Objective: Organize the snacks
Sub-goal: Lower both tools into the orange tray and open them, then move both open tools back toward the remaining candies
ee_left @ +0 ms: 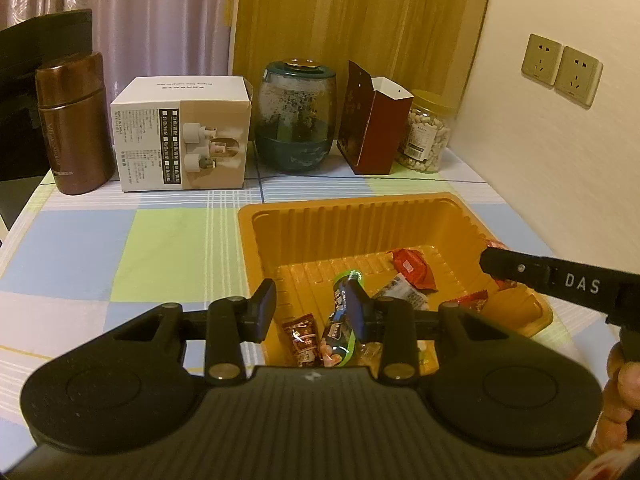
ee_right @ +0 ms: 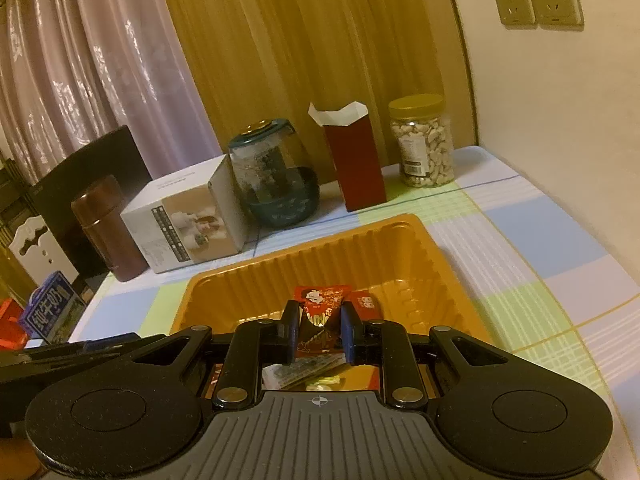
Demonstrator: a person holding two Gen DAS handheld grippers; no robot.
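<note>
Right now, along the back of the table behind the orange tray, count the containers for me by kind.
Flask: 1
Boxes: 2, the white box and the dark red box
Jars: 2, the teal jar and the nut jar
Total: 5

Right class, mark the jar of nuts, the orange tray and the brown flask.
jar of nuts (ee_right: 426, 152), right wrist view, on the nuts.
orange tray (ee_left: 352, 216), left wrist view, far wall.
brown flask (ee_left: 74, 128), left wrist view, mid body.

Both black grippers have ribbed grey housings, brass screws and blue-padded fingers (ee_right: 348, 334); one reads "DAS".
</note>
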